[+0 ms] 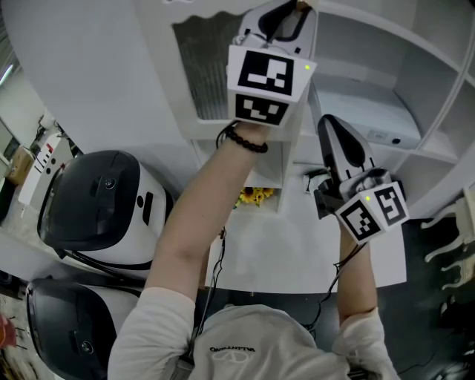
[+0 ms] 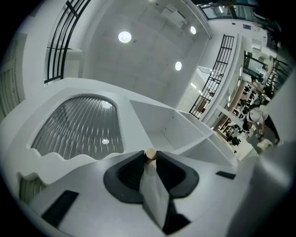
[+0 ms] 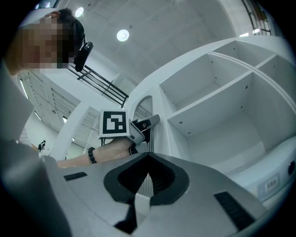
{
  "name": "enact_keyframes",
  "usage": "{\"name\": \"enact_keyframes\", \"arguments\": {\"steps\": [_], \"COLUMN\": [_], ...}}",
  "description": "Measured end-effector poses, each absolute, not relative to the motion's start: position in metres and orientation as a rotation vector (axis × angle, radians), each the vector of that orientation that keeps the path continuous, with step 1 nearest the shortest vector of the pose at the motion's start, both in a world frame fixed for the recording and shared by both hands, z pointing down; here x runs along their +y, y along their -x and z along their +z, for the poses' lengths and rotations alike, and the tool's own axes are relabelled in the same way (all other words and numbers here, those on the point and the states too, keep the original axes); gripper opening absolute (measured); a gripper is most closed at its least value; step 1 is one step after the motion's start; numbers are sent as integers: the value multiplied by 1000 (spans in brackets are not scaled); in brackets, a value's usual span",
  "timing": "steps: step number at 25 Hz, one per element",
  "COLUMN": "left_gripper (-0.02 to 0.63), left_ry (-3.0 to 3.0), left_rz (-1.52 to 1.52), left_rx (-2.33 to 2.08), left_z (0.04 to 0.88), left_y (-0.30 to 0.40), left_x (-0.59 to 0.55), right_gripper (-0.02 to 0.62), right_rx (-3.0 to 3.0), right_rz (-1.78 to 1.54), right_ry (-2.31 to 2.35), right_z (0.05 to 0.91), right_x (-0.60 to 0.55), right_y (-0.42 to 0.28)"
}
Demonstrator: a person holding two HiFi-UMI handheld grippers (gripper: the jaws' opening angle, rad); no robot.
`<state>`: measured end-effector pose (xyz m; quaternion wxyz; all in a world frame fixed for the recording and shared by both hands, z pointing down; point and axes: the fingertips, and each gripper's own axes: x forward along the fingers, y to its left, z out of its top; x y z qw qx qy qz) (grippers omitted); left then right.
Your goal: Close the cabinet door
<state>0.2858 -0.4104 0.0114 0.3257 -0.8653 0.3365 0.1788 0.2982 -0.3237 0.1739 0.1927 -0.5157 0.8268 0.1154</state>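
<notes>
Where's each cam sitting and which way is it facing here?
Head view: on the head, facing the cabinet; both forearms, shirt, left gripper and right gripper show.
Left gripper view: along its jaws, shut on the door knob; shelves beyond, no body.
Right gripper view: along its shut jaws toward the shelves; left forearm shows.
Shared: ribbed door pane in all three.

L gripper (image 2: 149,157), R gripper (image 3: 148,156) up, closed

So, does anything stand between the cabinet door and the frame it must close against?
Nothing visible does. The left gripper is shut on the knob of the door; the shelf beside it looks bare, and the right gripper hangs aside, shut.
</notes>
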Motion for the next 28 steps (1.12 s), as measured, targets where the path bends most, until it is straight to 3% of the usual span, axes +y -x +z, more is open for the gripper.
{"name": "enact_keyframes", "arguments": {"steps": [14, 21, 28], "left_gripper": [81, 10, 3], "left_ry": [2355, 2348, 2451], "left_rz": [477, 488, 466], "left_rx": [792, 801, 729], "left_z": [24, 66, 133], "left_y": [-277, -250, -218], "left_x": [-408, -398, -364], "right_gripper": [11, 11, 11], "right_rx": [2300, 2273, 2252], "right_rz": [311, 278, 267], "right_ry": [1471, 1536, 1603], "right_z": [180, 198, 220], "right_x": [-306, -296, -280], "right_y": [-297, -305, -306]}}
